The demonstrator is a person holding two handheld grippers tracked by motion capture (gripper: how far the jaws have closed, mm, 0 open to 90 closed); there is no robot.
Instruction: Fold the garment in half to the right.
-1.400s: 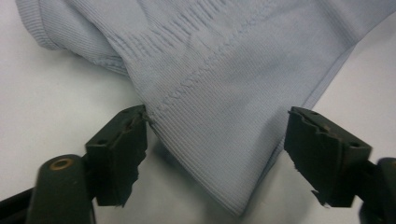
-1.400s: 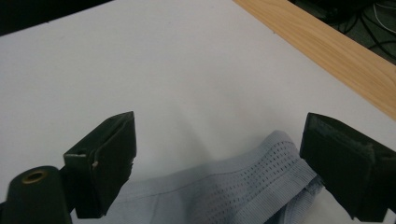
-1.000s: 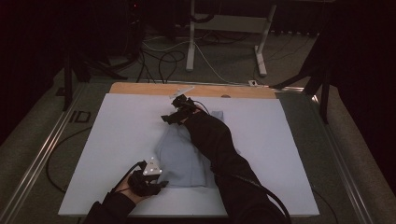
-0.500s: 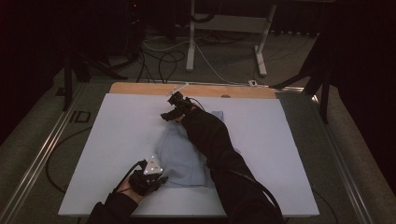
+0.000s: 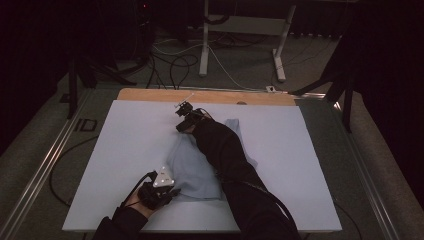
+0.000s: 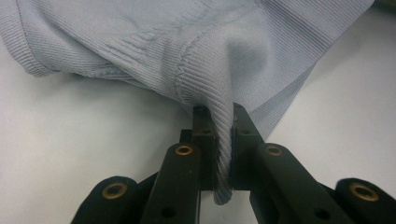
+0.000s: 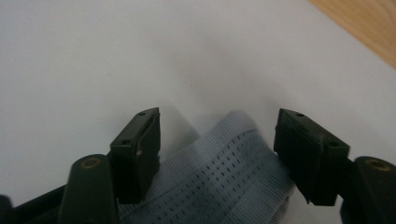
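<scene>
Near edge, lower left of the high view: left gripper (image 5: 167, 192) w/ its grey plate on top, hand wrapped round it, forearm cut off by the bottom of the frame. In the left gripper view its jaws are pressed together on a fold of the pale blue garment (image 6: 187, 51); ribbed fabric is pinched btwn them and a bit pokes out below the pads. How far the cloth runs past the frame top can't be told.

Mid frame in the high view: the garment (image 5: 192, 170) lies crumpled on the white worktop (image 5: 125, 145), center, slightly left. The dark right sleeve (image 5: 225, 155) crosses over it and hides much of its right half; a strip shows beyond the sleeve on the right.

Further up, center: right gripper (image 5: 181, 126) at the garment's far end, small and dark, jaws hard to make out there. The right gripper view shows them spread, having just been closing, w/ a perforated ribbed band of the garment (image 7: 219, 177) btwn them; pads not yet pressing on it. The band's lower part is cut off by the frame bottom.

Behind: wooden strip (image 5: 200, 95) along the worktop's far edge, then dim floor w/ cables (image 5: 170, 65), mostly too dark to read.
</scene>
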